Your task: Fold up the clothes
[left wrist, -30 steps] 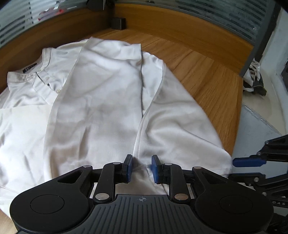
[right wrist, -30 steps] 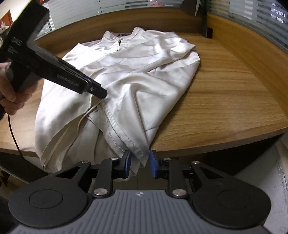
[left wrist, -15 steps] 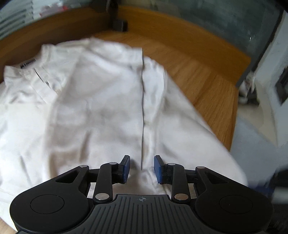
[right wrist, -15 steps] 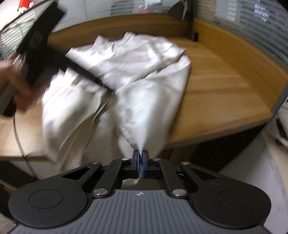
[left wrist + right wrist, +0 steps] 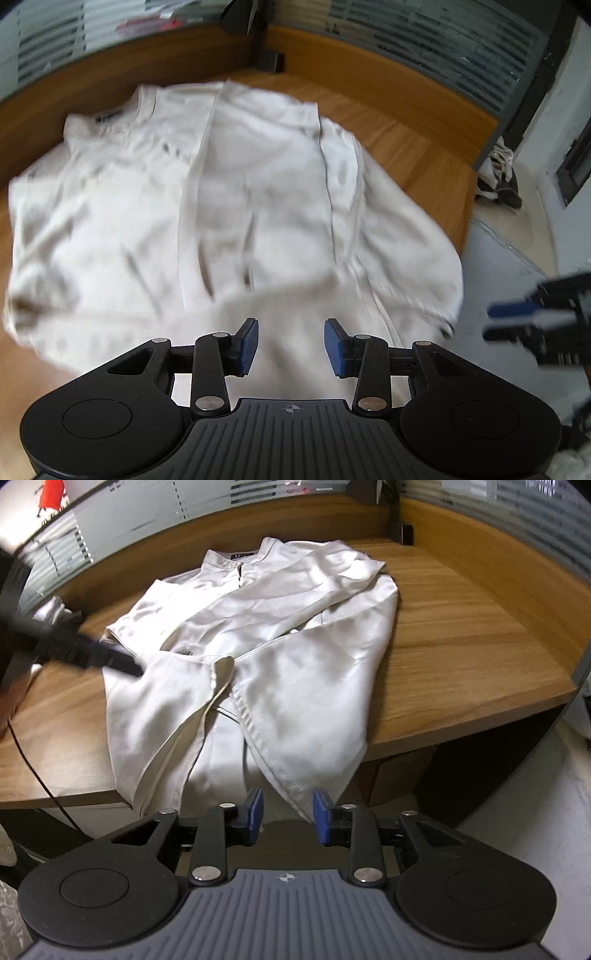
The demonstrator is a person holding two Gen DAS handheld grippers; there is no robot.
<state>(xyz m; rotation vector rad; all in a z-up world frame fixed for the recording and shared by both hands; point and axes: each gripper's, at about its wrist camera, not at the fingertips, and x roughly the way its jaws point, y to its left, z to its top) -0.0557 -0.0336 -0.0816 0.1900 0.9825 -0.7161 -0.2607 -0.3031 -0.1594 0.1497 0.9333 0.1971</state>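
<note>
A white collared shirt (image 5: 258,203) lies spread on the wooden desk (image 5: 424,147), collar at the far side. In the right wrist view the shirt (image 5: 295,646) hangs its hem over the desk's (image 5: 461,627) front edge. My left gripper (image 5: 290,345) hovers over the near part of the shirt, its jaws opening, with cloth below the gap and neither pad touching it. My right gripper (image 5: 287,815) is at the hanging hem corner, jaws opening, with the hem tip just in front of the gap, unpinched. The right gripper (image 5: 506,321) also shows at the right edge, and the left gripper (image 5: 129,666) is blurred over the shirt's left side.
A wooden partition rises behind the desk, with a black bracket (image 5: 271,61) in the corner. A heap of cloth (image 5: 498,177) lies on the floor to the right. A thin black cable (image 5: 29,753) crosses the desk's left part. Bare wood lies right of the shirt.
My right gripper, shut on the hem corner half a second ago, has opened and let it go. The left gripper's jaws have widened and it has pulled back, showing more of the shirt.
</note>
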